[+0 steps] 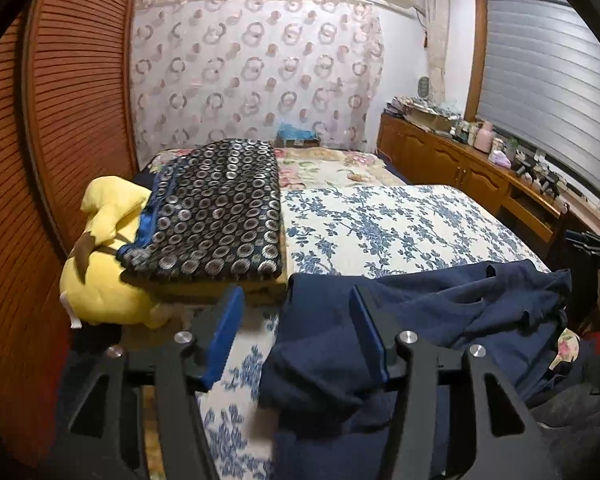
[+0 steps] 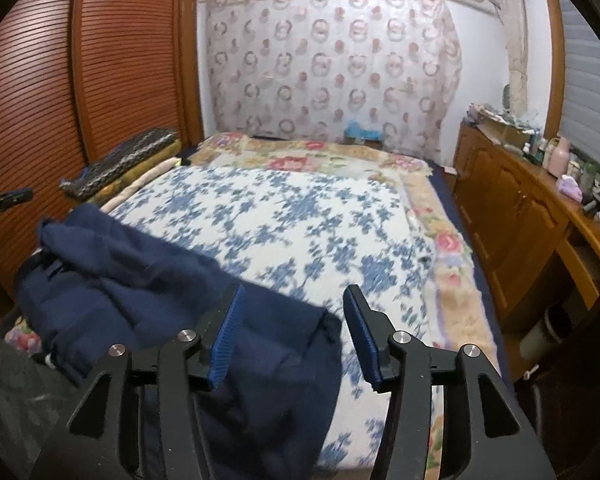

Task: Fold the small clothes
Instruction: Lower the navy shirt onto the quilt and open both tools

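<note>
My left gripper (image 1: 296,336) is spread, gripping nothing, the crumpled navy garment (image 1: 440,320) on the floral bedspread (image 1: 380,224) from its 12 to 3 o'clock. My right gripper (image 2: 294,336) also gapes empty, cloth at 9 o'clock. No fold looks made yet. The garment's near edge is hidden under the fingers.

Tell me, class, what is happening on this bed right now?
A person holds a two-finger tool in each hand over a bed with a blue-flowered cover. A crumpled navy garment lies unfolded at the near edge. The left tool and the right tool are both open, poised at the cloth without gripping it. A folded dark circle-patterned blanket and a yellow plush toy sit off to the left. Folding has not visibly begun.
</note>
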`<state>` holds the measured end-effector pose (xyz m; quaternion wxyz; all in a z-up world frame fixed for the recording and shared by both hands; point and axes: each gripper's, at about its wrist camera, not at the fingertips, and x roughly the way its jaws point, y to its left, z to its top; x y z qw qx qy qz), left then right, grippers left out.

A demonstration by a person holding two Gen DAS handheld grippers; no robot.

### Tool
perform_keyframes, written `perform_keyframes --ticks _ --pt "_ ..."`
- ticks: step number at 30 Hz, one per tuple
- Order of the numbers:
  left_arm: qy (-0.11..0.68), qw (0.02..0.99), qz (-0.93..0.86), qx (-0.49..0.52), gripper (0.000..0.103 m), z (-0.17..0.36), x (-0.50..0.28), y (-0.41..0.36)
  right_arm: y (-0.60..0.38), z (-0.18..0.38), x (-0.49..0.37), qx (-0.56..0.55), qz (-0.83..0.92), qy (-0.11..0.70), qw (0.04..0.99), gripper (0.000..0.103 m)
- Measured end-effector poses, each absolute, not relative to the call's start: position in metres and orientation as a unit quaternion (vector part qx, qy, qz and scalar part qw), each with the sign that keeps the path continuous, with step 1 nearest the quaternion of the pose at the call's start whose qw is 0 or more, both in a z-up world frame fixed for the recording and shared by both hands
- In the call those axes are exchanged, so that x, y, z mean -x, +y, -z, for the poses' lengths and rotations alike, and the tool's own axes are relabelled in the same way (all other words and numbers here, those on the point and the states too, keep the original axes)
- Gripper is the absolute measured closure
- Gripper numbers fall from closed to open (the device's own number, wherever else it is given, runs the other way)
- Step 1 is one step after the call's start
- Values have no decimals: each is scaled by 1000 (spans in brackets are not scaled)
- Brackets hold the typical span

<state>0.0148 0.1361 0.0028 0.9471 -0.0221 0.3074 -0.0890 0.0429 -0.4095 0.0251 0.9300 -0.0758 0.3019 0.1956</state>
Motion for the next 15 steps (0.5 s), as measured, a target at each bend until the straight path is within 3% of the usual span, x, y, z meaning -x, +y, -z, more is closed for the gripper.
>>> perform_keyframes --ticks 15 --pt "409 909 85 10 49 43 -101 130 -391 32 -102 77 -206 369 903 43"
